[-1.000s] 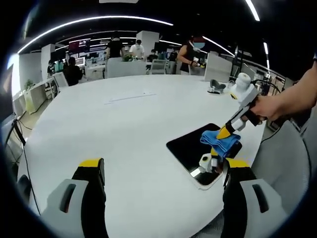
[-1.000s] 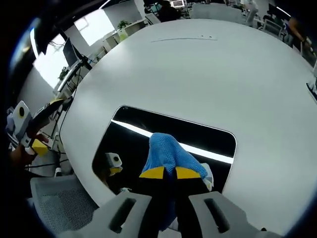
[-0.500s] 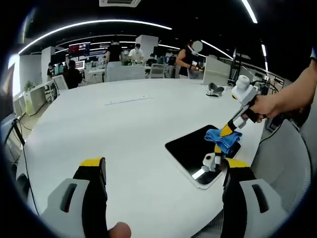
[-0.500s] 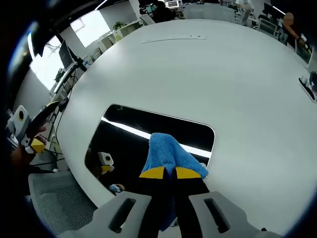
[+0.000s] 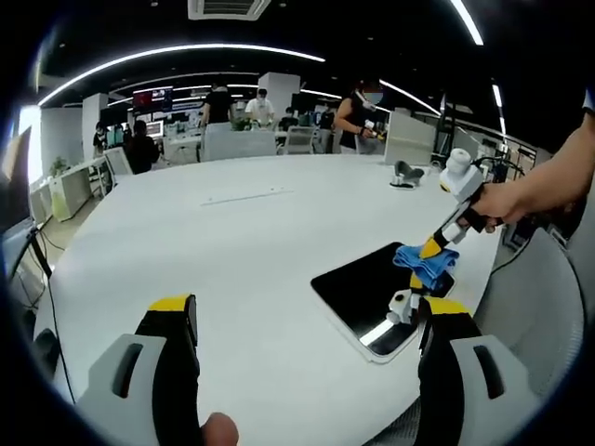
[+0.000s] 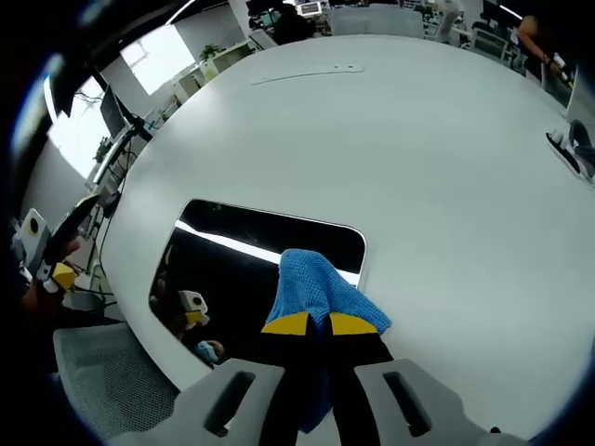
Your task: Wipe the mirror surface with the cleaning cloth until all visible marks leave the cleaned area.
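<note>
The left gripper (image 5: 302,325) is held above the white counter (image 5: 232,251), left of the mirror, with its fingers (image 5: 172,321) wide apart and nothing between them. The mirror (image 5: 372,293), a dark rounded rectangle, is laid flat near the counter's edge; in the left gripper view its long axis runs from lower left to upper right. No writing can be read. The blue cleaning cloth (image 6: 316,288) is clamped in the right gripper (image 6: 310,323) and pressed on the mirror's right end. Compared with a second ago, the cloth is closer to that end.
</note>
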The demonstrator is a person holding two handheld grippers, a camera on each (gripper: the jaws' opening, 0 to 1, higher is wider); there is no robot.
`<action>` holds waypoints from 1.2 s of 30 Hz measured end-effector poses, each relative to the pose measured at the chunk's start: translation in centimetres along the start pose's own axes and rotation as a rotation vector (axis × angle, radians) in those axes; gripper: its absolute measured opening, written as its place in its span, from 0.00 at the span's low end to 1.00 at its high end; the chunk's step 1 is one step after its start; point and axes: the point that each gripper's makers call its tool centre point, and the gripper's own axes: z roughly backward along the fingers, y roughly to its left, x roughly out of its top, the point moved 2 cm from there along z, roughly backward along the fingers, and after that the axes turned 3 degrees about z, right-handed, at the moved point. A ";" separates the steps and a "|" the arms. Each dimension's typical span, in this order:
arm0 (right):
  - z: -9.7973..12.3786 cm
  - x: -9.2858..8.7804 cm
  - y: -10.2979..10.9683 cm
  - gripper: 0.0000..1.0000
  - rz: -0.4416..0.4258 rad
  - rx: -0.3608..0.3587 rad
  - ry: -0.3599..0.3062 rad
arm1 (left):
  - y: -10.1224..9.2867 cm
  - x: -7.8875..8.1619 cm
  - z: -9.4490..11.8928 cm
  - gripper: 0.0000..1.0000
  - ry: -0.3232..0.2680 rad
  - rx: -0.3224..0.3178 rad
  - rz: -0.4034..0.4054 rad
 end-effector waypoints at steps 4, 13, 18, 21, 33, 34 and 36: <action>0.0 0.0 -0.4 0.00 -0.012 0.000 -0.002 | -0.5 -0.1 -0.2 0.98 -0.002 -0.007 0.000; 0.0 -0.2 -0.4 0.00 0.030 -0.020 -0.004 | -0.8 -0.3 0.2 0.99 -0.023 0.002 -0.007; 0.0 -0.2 -0.2 0.00 0.122 -0.054 0.002 | -0.6 -0.2 0.7 0.99 -0.024 0.008 -0.011; 0.0 -0.2 -0.5 0.00 0.079 -0.035 -0.001 | -0.5 -0.3 0.8 0.99 -0.017 0.003 -0.032; 0.0 -0.2 -0.3 0.00 0.140 -0.062 0.006 | 0.4 1.6 -0.1 0.99 -0.100 -0.012 0.021; 0.0 -0.3 -0.3 0.00 0.122 -0.060 -0.002 | 0.4 1.5 -0.3 0.99 -0.070 -0.004 -0.016; 0.0 -0.2 -0.4 0.00 0.075 -0.073 -0.008 | -0.5 2.2 -0.3 0.99 -0.079 -0.034 0.002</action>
